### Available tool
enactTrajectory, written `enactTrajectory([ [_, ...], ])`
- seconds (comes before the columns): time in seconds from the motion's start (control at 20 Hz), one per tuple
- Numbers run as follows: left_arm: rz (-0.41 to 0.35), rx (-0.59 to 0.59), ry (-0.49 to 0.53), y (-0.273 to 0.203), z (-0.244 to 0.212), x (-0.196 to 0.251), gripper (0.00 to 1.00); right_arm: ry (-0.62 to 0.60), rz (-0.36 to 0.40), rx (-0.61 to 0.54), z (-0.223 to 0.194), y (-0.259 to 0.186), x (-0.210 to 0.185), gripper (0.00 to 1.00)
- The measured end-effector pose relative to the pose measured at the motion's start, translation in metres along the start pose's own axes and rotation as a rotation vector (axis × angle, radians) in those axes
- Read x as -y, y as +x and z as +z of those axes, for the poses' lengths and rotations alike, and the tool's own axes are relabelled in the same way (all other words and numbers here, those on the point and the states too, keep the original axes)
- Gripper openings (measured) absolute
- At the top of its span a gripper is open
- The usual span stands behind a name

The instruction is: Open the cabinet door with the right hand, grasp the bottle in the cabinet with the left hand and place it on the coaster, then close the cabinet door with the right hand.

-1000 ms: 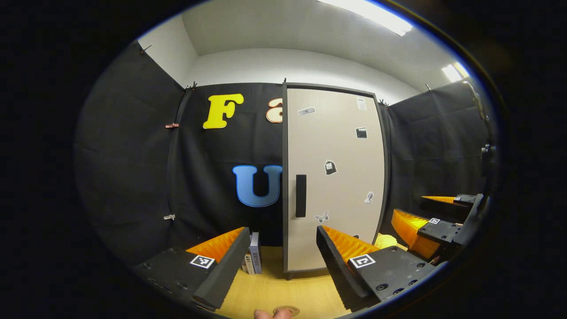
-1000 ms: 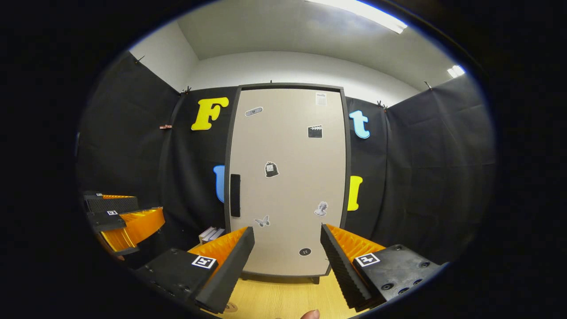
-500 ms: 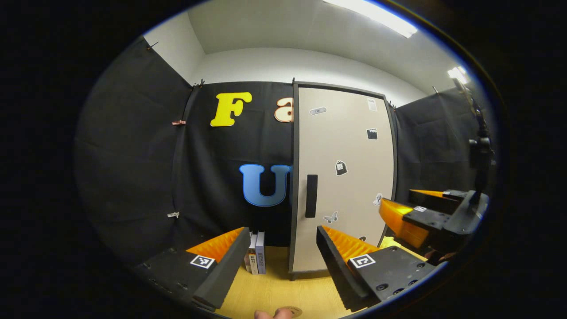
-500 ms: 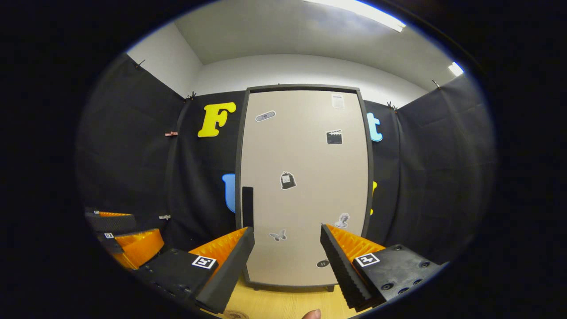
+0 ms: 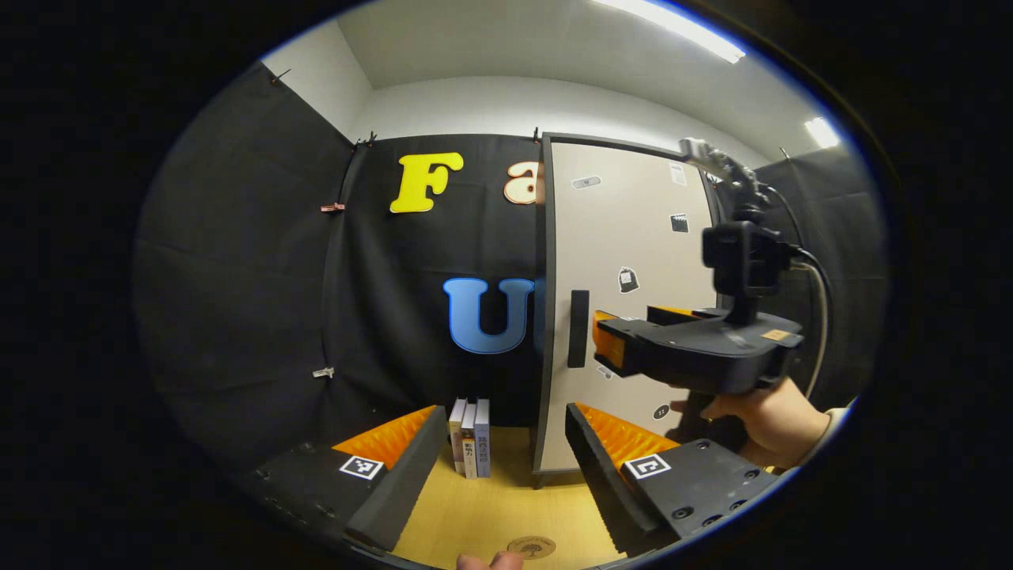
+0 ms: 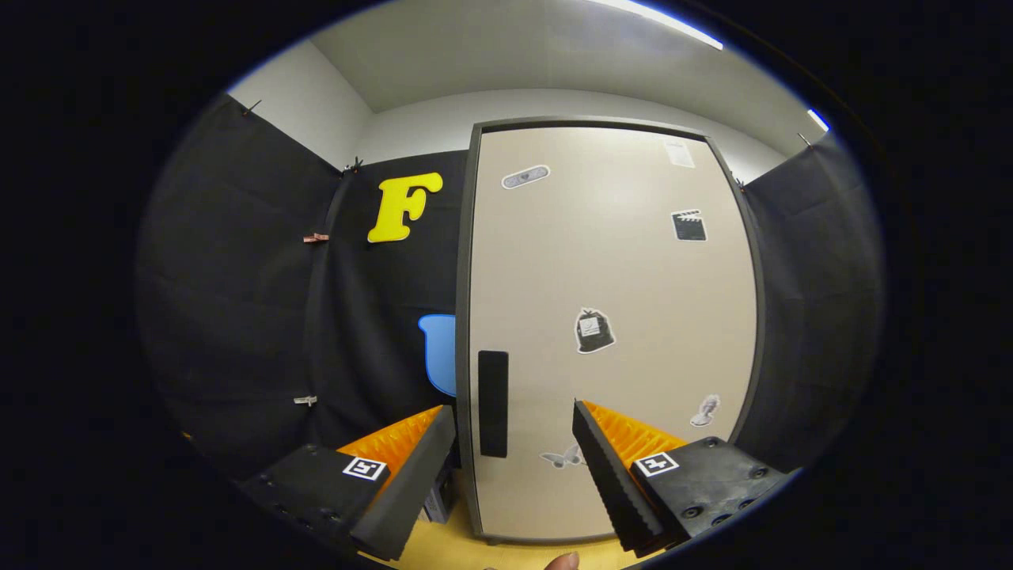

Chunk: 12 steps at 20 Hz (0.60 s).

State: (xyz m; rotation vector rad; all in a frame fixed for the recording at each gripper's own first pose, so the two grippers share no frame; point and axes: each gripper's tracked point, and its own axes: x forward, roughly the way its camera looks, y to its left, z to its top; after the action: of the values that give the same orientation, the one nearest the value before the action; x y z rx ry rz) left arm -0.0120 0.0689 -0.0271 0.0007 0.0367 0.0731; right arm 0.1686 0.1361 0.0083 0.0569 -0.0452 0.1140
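Hidden: the bottle sits somewhere behind my shut cabinet door [image 6: 609, 332], so I cannot see it or tell which shelf it is on.
Cut off: the coaster [image 5: 531, 546] shows as one round brown disc at the very bottom of the left gripper view, on the wooden table [image 5: 491, 511]; a fingertip [image 5: 491, 560] pokes in just beside it.
Hard to make out: in the left gripper view the tips of my right gripper [image 5: 605, 348] are seen from the side, so there I cannot tell how far apart they stand, nor whether they touch the handle [image 5: 578, 328] they sit just beside.
Right gripper: in its own view, my right gripper [image 6: 514, 467] has its two fingers spread wide with nothing between them; the handle [image 6: 492, 404] lies ahead, toward the left finger, apart from both.
Left gripper: my left gripper [image 5: 502, 467] is also spread wide and empty, over the table in front of the cabinet's left edge.
Hand: one hand [image 5: 764, 419] grips the right gripper's body from below.
Counts: one door, one dark handle, one coaster; three books [image 5: 471, 435] standing upright left of the cabinet; six stickers [image 6: 593, 330] on the door in the right gripper view; one more fingertip [image 6: 562, 560] at that view's bottom edge.
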Motion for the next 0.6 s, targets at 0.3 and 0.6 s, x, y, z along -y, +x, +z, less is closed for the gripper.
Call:
enactTrajectory([
  [0.3, 0.035, 0.007, 0.009, -0.002, -0.005, -0.017, 0.95, 0.036, -0.029, -0.04, -0.026, 0.063, -0.008, 0.97],
  [0.6, 0.023, 0.006, -0.043, -0.001, -0.01, -0.019, 0.95, 0.04, -0.07, -0.076, -0.051, 0.097, -0.007, 0.58],
])
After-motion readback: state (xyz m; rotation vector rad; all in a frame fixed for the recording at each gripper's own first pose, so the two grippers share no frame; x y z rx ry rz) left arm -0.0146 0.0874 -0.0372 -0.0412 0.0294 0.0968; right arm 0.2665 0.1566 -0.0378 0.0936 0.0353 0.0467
